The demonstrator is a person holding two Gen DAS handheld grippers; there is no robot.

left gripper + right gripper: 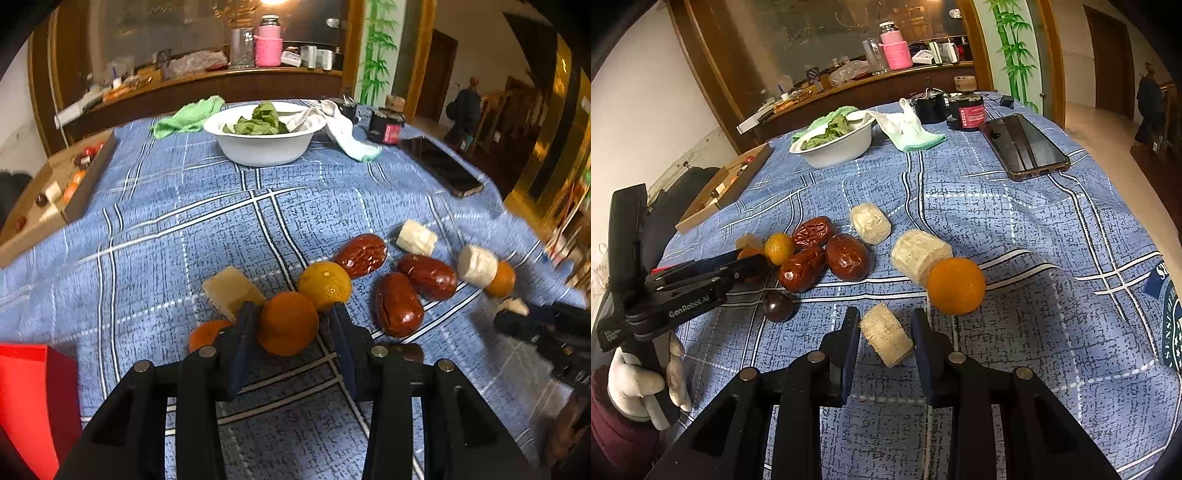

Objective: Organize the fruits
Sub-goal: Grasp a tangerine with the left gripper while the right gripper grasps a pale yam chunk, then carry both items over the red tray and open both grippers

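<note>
Left wrist view: our left gripper [291, 314] stands apart around a small orange [288, 323], near on the tablecloth [184, 229]. Firm, round, it may roll; we grip mid-sides. Our right gripper [884, 323] gapes around a soft banana chunk [886, 338].

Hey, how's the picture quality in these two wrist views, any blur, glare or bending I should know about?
Left wrist view: strong fisheye bending with dark corners, and the banana piece near the right edge is smeared by blur. A lamp flares at the top. Right wrist view: sharper overall, the phone screen carries reflected streaks, and the orange casts a soft shadow on the tablecloth.
</note>
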